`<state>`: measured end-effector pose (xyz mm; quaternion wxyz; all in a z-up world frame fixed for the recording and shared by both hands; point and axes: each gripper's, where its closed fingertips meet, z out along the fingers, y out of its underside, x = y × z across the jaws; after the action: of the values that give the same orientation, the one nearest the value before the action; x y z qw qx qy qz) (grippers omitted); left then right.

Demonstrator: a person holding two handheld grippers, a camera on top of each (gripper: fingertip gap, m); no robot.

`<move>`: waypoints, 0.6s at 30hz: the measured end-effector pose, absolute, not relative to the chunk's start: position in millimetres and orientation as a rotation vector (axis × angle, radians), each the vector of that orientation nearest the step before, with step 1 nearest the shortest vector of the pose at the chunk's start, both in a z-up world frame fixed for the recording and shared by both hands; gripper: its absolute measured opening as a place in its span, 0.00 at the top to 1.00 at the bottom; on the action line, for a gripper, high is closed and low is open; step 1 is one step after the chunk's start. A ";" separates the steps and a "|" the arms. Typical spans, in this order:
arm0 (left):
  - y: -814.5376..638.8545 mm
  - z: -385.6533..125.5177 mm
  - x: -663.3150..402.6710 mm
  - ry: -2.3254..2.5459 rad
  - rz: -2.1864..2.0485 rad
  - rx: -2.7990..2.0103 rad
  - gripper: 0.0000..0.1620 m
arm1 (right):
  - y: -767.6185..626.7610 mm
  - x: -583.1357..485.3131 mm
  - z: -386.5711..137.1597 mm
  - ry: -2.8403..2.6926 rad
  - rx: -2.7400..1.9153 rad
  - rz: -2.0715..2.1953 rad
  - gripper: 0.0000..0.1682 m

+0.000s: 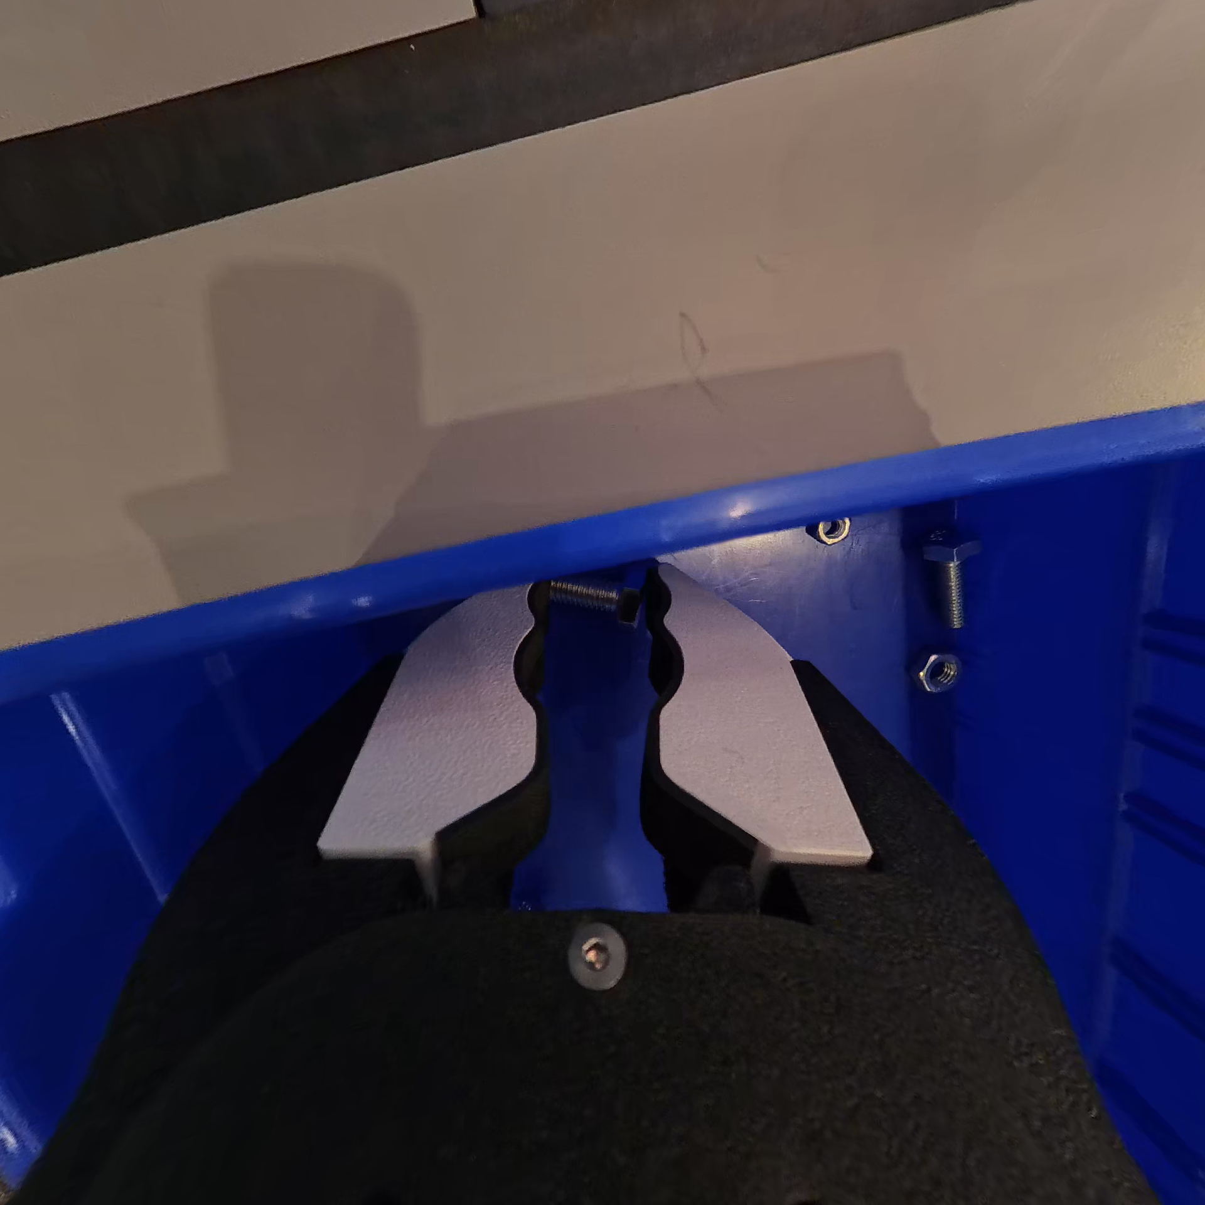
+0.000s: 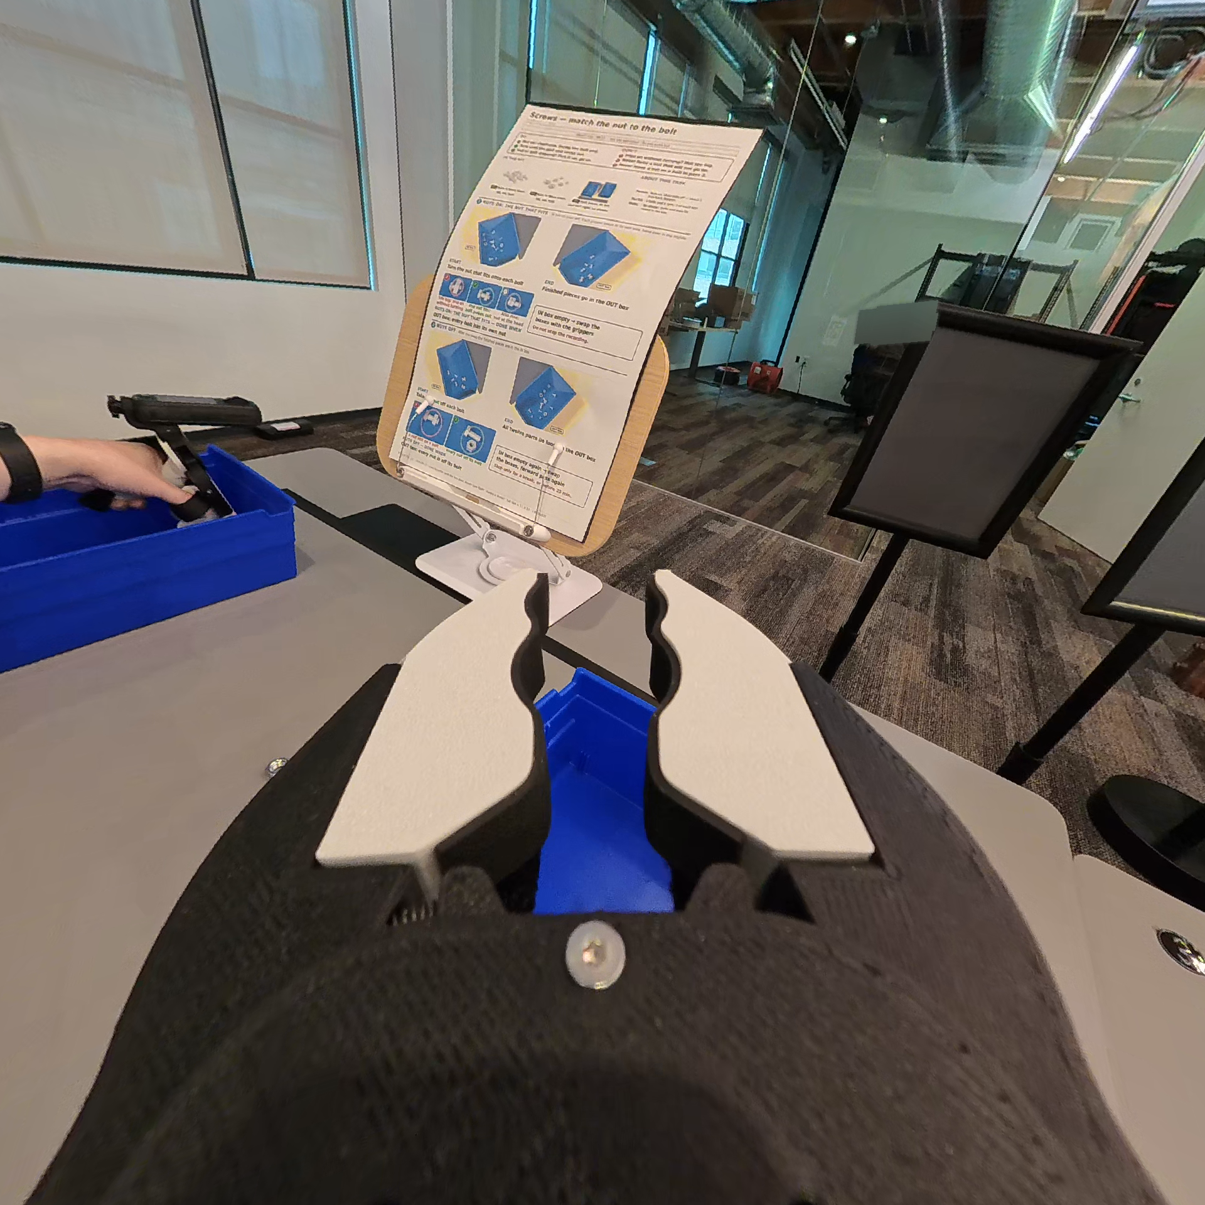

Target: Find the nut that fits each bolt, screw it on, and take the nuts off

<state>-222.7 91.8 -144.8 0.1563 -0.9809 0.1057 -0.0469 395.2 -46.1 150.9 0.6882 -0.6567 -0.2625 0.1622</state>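
Observation:
In the left wrist view my left gripper point(image 1: 593, 590) is down inside a blue bin point(image 1: 456, 587), near its far wall. Its jaws are open, and a small bolt point(image 1: 587, 596) lies crosswise between the fingertips. A larger hex bolt point(image 1: 949, 577) and two loose nuts point(image 1: 937, 673) point(image 1: 828, 529) lie on the bin floor to the right. In the right wrist view my right gripper point(image 2: 593, 600) is open and empty, above a second blue bin point(image 2: 600, 782). The left gripper point(image 2: 195, 469) shows far left in its bin point(image 2: 150, 561), held by a hand.
A small metal part point(image 2: 277, 766) lies on the grey table point(image 2: 130, 750) left of my right gripper. An instruction sheet on a stand point(image 2: 554, 326) stands at the table's far edge. Black sign stands point(image 2: 978, 424) are on the floor to the right. The gap from one gripper's tips to the other's is roughly 70 cm.

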 end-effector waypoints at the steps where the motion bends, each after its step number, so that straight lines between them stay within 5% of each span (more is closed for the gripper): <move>1: 91.8 -144.8 -222.7 0.306 -0.135 -2.809 0.82 | -45.9 394.9 150.9 -0.588 -1.470 0.363 0.83; 18: 87.0 -139.6 -219.5 0.344 -0.171 -2.795 0.83 | -43.0 389.9 148.9 -0.607 -1.476 0.361 0.83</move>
<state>-219.5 87.0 -139.6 0.1595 -0.9780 0.1205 -0.0599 389.9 -43.0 148.9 0.6835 -0.6584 -0.2710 0.1611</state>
